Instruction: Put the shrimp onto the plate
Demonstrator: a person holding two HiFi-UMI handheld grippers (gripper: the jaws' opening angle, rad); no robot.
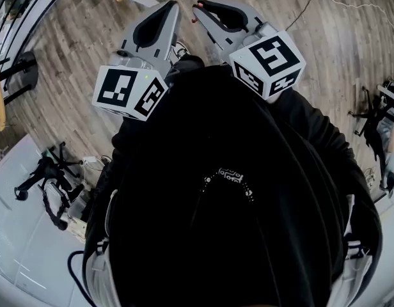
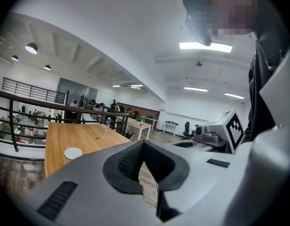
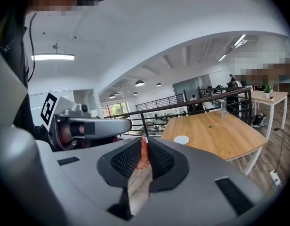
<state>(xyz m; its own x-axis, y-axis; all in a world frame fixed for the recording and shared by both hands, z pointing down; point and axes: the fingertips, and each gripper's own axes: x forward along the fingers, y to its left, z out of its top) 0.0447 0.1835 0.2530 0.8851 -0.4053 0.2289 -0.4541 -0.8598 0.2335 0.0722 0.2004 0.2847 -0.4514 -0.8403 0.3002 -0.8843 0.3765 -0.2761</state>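
Note:
My right gripper (image 3: 145,144) is shut on a pinkish-orange shrimp (image 3: 143,157), which stands upright between the black pads. In the head view the right gripper (image 1: 198,7) is held up in front of the person's dark top, over wooden floor. Close beside it, my left gripper (image 1: 172,6) is shut with nothing between its pads (image 2: 135,157). A small white plate (image 3: 181,139) lies near the edge of a long wooden table (image 3: 220,135) some way off. The left gripper view shows the same plate (image 2: 73,152) on the table (image 2: 88,136).
A black railing (image 3: 201,102) runs behind the table, and a clear bottle (image 3: 223,108) and a small green scrap (image 3: 210,126) sit on it. More tables and people are in the background. Black equipment (image 1: 47,178) and a cable (image 1: 350,5) lie on the floor.

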